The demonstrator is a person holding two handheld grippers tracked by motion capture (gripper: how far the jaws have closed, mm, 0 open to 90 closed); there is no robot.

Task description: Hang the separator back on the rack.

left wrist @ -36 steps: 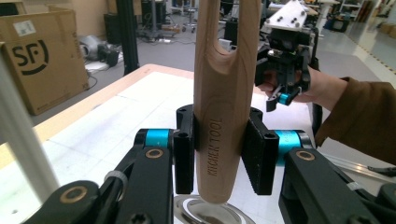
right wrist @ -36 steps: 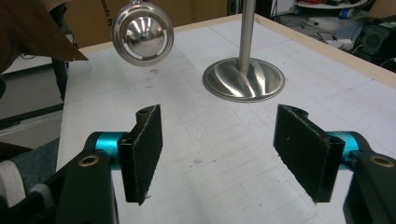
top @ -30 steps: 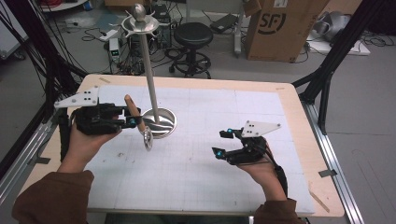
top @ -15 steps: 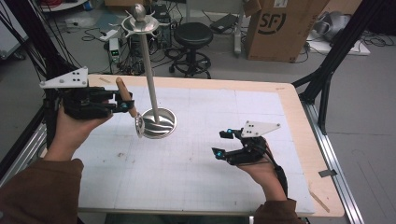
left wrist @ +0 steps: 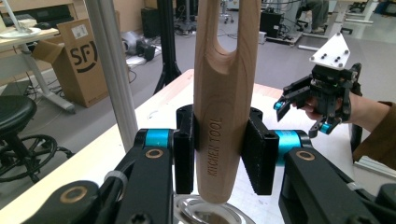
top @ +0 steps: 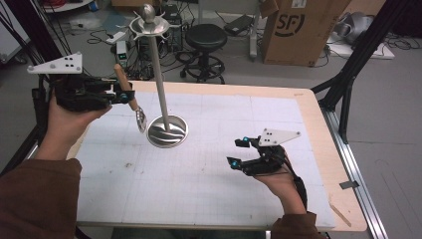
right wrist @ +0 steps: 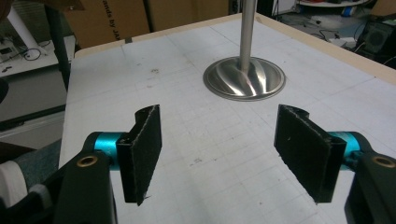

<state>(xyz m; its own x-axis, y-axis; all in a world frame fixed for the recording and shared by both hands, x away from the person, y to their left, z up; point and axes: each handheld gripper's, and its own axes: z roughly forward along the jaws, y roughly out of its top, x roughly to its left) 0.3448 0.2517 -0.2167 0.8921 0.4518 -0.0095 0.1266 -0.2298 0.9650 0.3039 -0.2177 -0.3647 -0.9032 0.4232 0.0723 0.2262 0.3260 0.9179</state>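
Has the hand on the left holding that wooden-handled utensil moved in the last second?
Yes. The left tool, shut on the utensil, has risen and drawn back toward the table's far left edge, away from the metal stand's base.

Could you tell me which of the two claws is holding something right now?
The left claw: it is clamped on the wooden kitchen-tool handle, while the right claw hangs open and empty above the white table.
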